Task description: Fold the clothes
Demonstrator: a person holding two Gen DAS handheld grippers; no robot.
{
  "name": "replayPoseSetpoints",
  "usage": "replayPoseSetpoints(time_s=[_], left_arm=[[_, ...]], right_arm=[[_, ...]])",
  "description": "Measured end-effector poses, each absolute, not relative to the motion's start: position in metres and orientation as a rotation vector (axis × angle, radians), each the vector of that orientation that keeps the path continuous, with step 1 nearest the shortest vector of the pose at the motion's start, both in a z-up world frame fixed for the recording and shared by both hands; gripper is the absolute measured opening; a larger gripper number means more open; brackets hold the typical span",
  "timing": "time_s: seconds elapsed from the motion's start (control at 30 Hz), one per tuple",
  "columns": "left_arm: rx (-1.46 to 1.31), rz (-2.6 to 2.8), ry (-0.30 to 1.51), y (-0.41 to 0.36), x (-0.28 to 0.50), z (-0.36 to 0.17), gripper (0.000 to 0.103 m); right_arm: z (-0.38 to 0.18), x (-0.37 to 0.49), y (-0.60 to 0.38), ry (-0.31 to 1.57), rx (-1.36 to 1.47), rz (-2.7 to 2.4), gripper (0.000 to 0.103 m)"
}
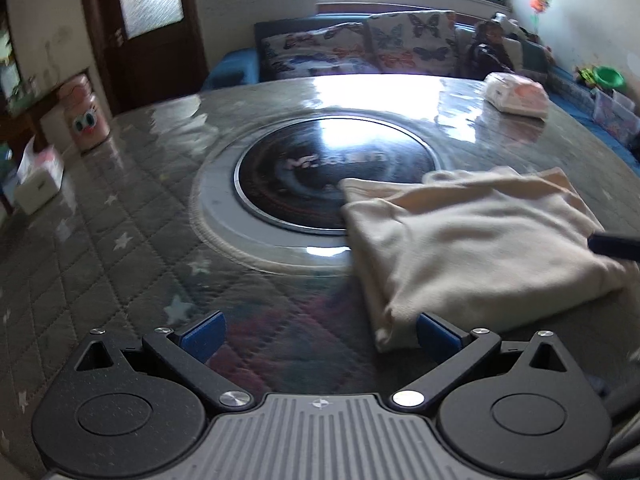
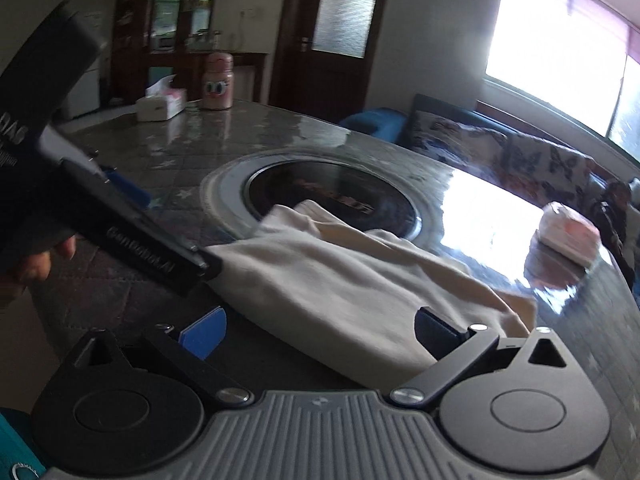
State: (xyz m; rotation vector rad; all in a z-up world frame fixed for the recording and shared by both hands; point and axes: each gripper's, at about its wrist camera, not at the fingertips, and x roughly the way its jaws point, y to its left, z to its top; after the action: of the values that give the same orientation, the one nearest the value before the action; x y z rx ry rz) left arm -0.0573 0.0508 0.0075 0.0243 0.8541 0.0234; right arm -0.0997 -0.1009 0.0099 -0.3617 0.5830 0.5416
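A cream garment (image 1: 472,244) lies folded into a thick rectangle on the glass-topped table, partly over the round black cooktop (image 1: 332,176). My left gripper (image 1: 320,334) is open and empty, its right finger just touching the garment's near corner. In the right wrist view the same garment (image 2: 344,280) lies ahead. My right gripper (image 2: 320,336) is open, its right finger over the garment's near edge. The left gripper's body (image 2: 100,208) shows at the garment's left corner.
A quilted star-print cloth under glass covers the table (image 1: 120,240). A pink cartoon bottle (image 1: 86,120) and a tissue box (image 1: 38,184) stand at the left edge. A wrapped tissue pack (image 1: 516,96) lies far right. A butterfly-print sofa (image 1: 360,48) runs behind.
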Motion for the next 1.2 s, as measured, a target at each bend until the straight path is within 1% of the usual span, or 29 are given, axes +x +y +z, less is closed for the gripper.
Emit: replayPoseSetpoints(time_s=[0.07, 0.27, 0.33, 0.37, 0.43, 0.5, 0.53, 0.6, 0.63, 0.7, 0.73, 0.8, 0.93, 1.1, 1.17, 1.2], left_arm=[[-0.014, 0.027, 0.867, 0.059, -0.053, 0.008, 0.103], [-0.077, 0.027, 0.863, 0.073, -0.05, 0.013, 0.103], [-0.092, 0.026, 0.857, 0.077, -0.049, 0.015, 0.103], [-0.099, 0.031, 0.854, 0.08, -0.048, 0.016, 0.103], [-0.119, 0.04, 0.849, 0.085, -0.046, 0.016, 0.103], [-0.142, 0.039, 0.848, 0.089, -0.042, 0.017, 0.103], [-0.157, 0.034, 0.847, 0.091, -0.041, 0.017, 0.103], [-0.196, 0.012, 0.846, 0.094, -0.037, 0.018, 0.103], [-0.22, 0.0, 0.848, 0.094, -0.035, 0.018, 0.103], [-0.279, -0.022, 0.859, 0.096, -0.029, 0.017, 0.103], [-0.315, -0.036, 0.868, 0.096, -0.026, 0.016, 0.103], [-0.393, -0.063, 0.89, 0.097, -0.019, 0.013, 0.103], [-0.532, -0.112, 0.938, 0.095, -0.005, 0.004, 0.103], [-0.69, -0.155, 0.976, 0.092, 0.01, -0.008, 0.1], [-0.712, -0.168, 0.977, 0.089, 0.014, -0.008, 0.095], [-0.721, -0.178, 0.98, 0.087, 0.015, -0.009, 0.089]], right_arm=[[0.009, -0.098, -0.091, 0.578, -0.391, 0.573, 0.096], [0.0, -0.095, -0.064, 0.567, -0.486, 0.642, 0.085], [-0.002, -0.095, -0.058, 0.552, -0.508, 0.659, 0.083], [-0.002, -0.093, -0.057, 0.554, -0.504, 0.663, 0.077], [-0.003, -0.091, -0.055, 0.557, -0.495, 0.671, 0.074], [-0.003, -0.089, -0.053, 0.56, -0.486, 0.679, 0.056], [-0.003, -0.088, -0.052, 0.562, -0.482, 0.684, 0.053], [-0.004, -0.086, -0.05, 0.565, -0.474, 0.692, 0.038], [-0.004, -0.085, -0.049, 0.567, -0.469, 0.696, 0.035], [-0.004, -0.083, -0.047, 0.57, -0.461, 0.704, 0.026], [-0.004, -0.081, -0.046, 0.572, -0.457, 0.708, 0.025], [0.003, -0.077, -0.055, 0.578, -0.384, 0.713, 0.018], [0.018, -0.071, -0.074, 0.592, -0.263, 0.73, 0.015], [0.027, -0.072, -0.09, 0.582, -0.23, 0.762, 0.014], [0.028, -0.073, -0.094, 0.579, -0.227, 0.772, 0.014], [0.029, -0.073, -0.095, 0.578, -0.224, 0.778, 0.014]])
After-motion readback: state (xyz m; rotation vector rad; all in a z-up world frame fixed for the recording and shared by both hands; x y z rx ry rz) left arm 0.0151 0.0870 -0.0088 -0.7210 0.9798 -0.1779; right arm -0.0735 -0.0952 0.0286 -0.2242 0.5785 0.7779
